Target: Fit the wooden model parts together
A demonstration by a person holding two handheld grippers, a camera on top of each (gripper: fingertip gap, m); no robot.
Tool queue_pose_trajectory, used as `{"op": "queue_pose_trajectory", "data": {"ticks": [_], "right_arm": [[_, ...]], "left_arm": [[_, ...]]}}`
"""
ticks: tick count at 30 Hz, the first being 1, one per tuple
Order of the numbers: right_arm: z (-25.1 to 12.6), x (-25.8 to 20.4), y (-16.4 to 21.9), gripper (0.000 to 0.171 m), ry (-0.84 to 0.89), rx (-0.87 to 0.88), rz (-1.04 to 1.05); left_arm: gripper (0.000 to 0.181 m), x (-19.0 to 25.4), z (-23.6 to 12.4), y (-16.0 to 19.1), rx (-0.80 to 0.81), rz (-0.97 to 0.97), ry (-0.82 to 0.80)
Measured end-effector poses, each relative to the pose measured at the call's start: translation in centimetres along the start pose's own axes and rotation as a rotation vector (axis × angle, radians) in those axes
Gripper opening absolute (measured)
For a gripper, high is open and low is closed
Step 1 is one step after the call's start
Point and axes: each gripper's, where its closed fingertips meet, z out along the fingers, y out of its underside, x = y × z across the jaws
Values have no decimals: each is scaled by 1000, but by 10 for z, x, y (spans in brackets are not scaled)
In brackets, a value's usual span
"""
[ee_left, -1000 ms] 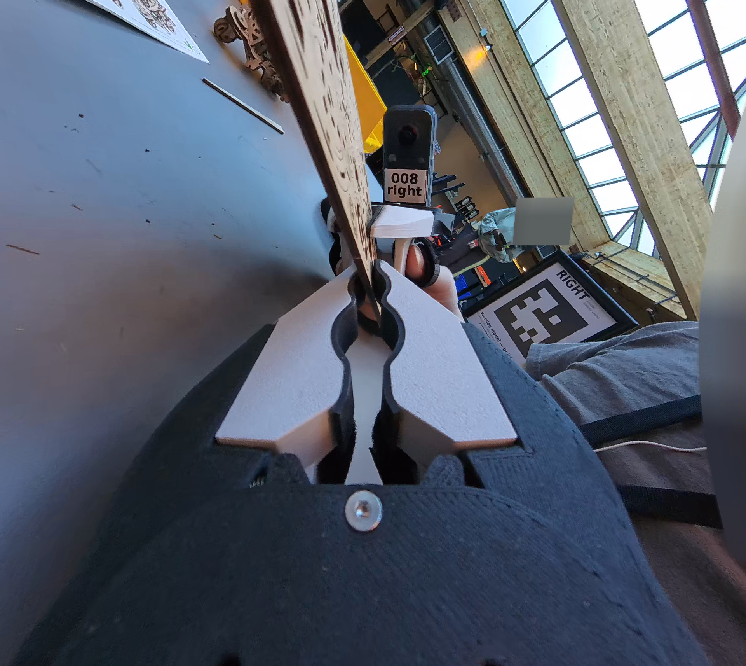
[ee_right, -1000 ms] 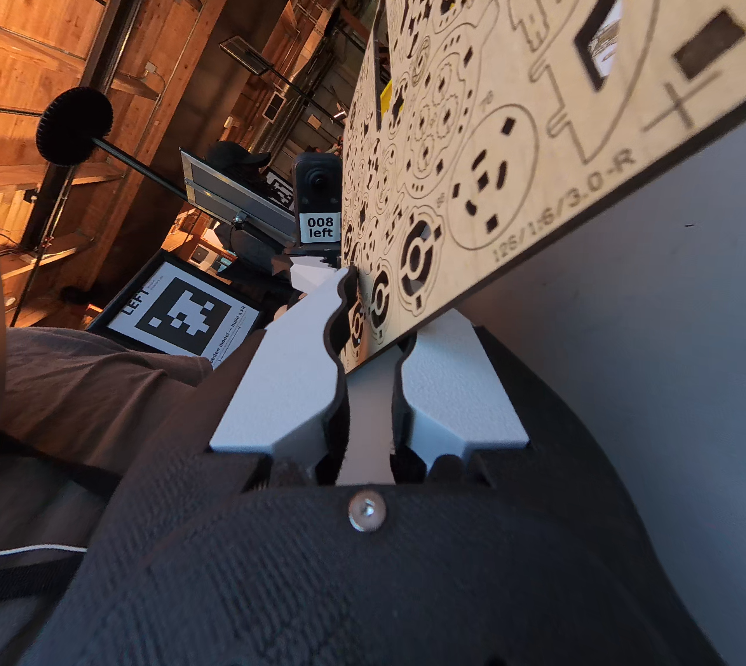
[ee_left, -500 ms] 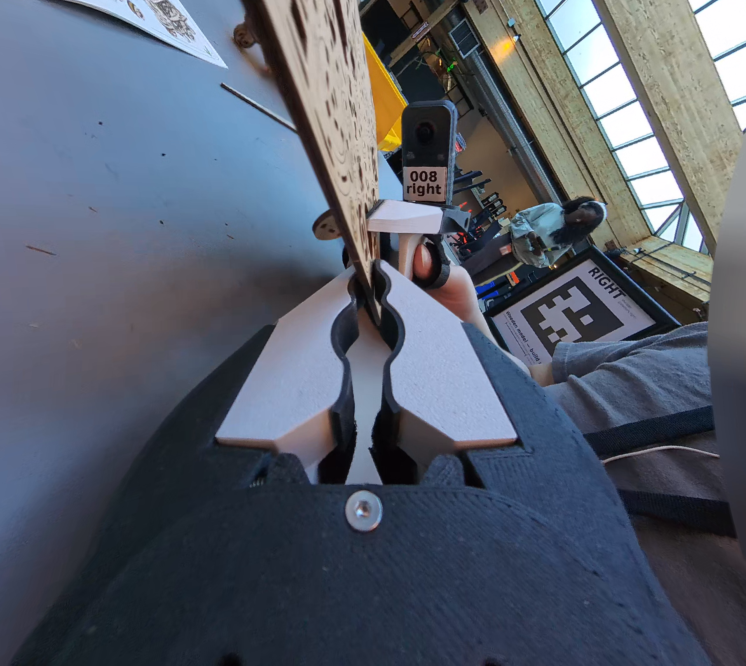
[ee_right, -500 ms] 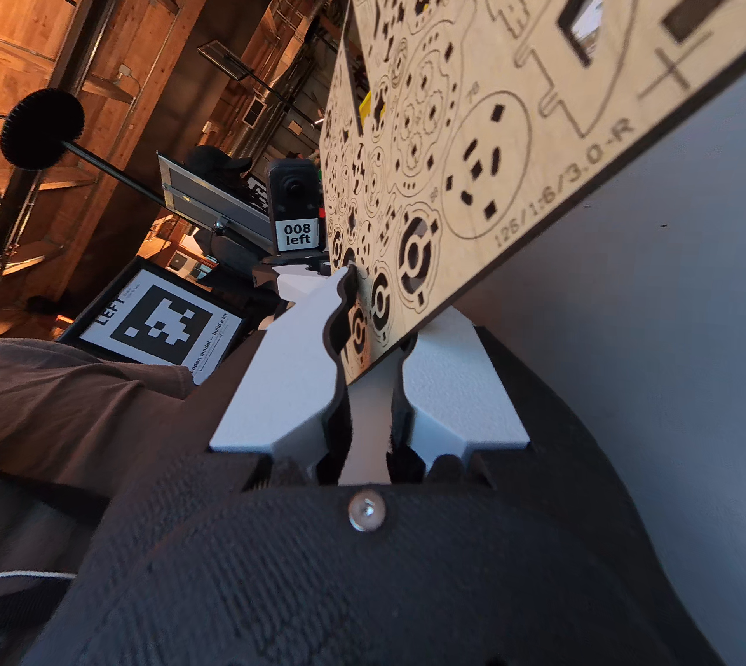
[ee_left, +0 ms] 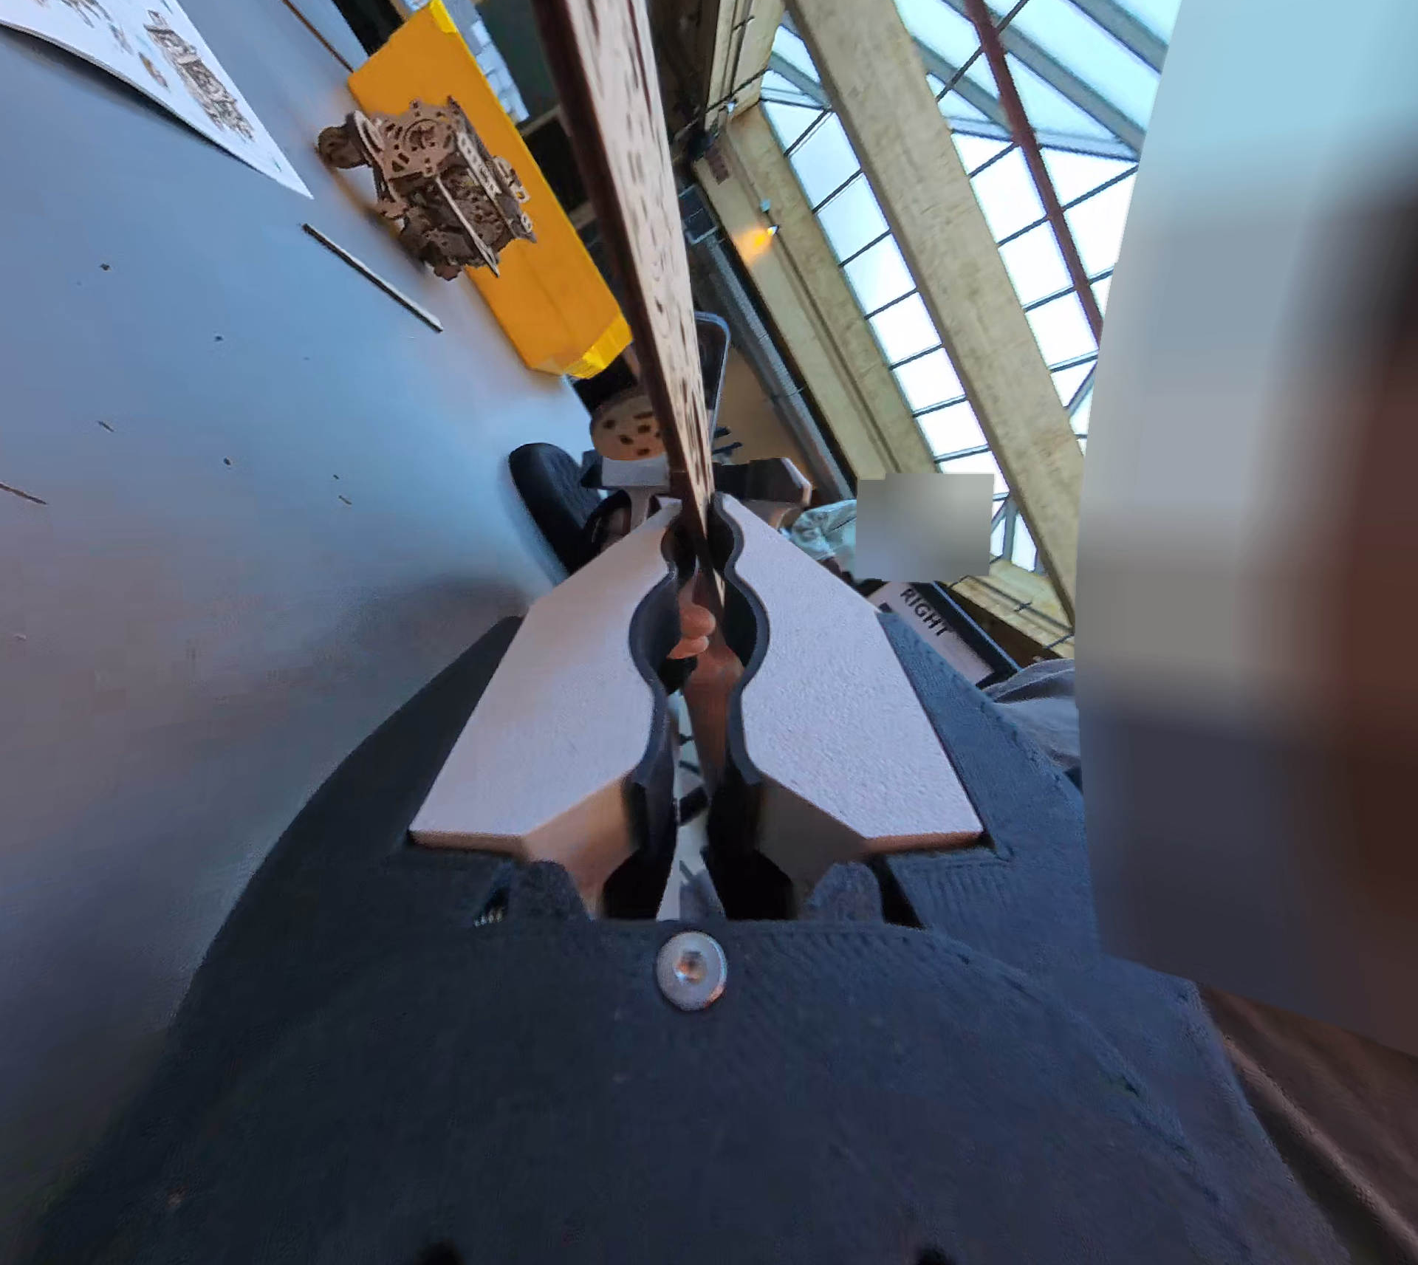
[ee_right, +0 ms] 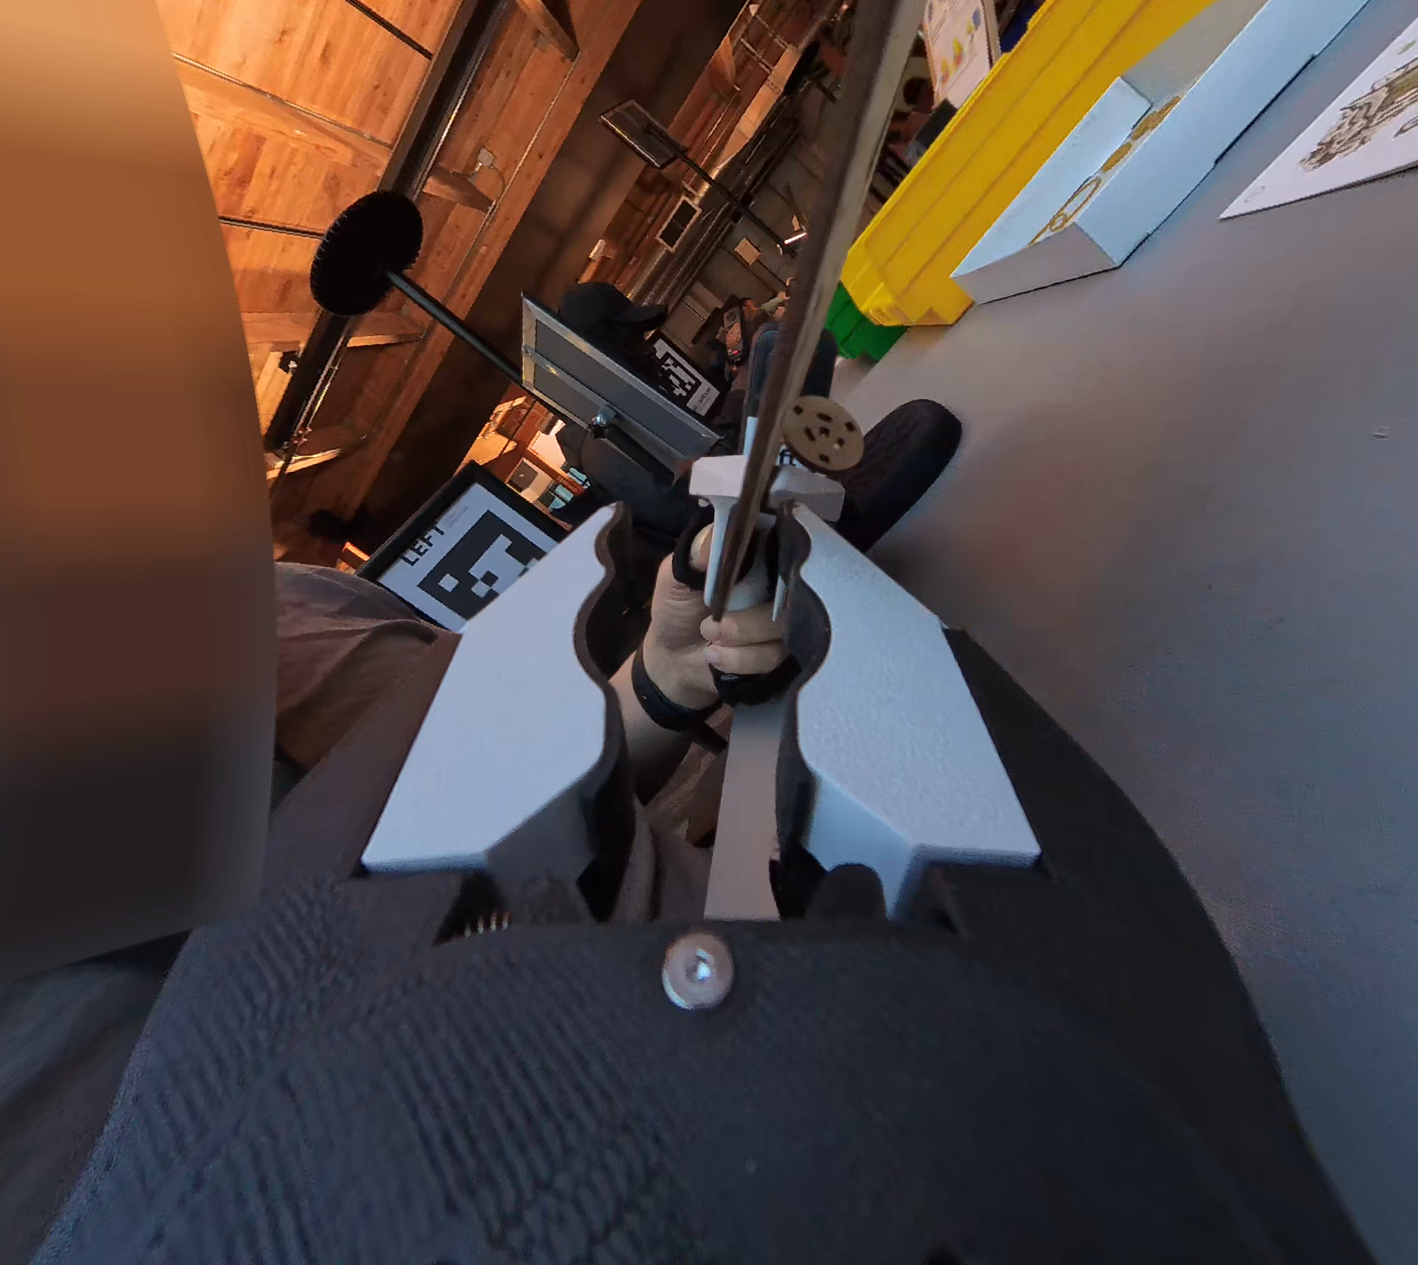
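A thin laser-cut wooden sheet runs edge-on from the top of the left wrist view down to my left gripper, which is shut on its lower edge. In the right wrist view the sheet is also edge-on and ends between the spread fingers of my right gripper, which is open and empty. A round wooden disc with small holes sticks out from the sheet's table-side face, also seen in the left wrist view. I cannot tell whether it is still attached.
On the grey table stand a partly built wooden model, a thin stick, an instruction sheet and a yellow bin. The right wrist view shows a white box, the yellow bin and a green bin. Left and right tips are no more than a few centimetres apart.
My right gripper has opened and let go of the sheet. The sheet has turned edge-on to both cameras, and the round disc now stands out from its face.
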Motion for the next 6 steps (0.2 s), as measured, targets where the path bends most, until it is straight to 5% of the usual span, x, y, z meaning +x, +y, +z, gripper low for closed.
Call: {"op": "queue_pose_trajectory", "data": {"ticks": [6], "right_arm": [[-6,20,6,38,223,-120,-247]], "left_arm": [[1,3,-6,-3,29,-18,18]]}}
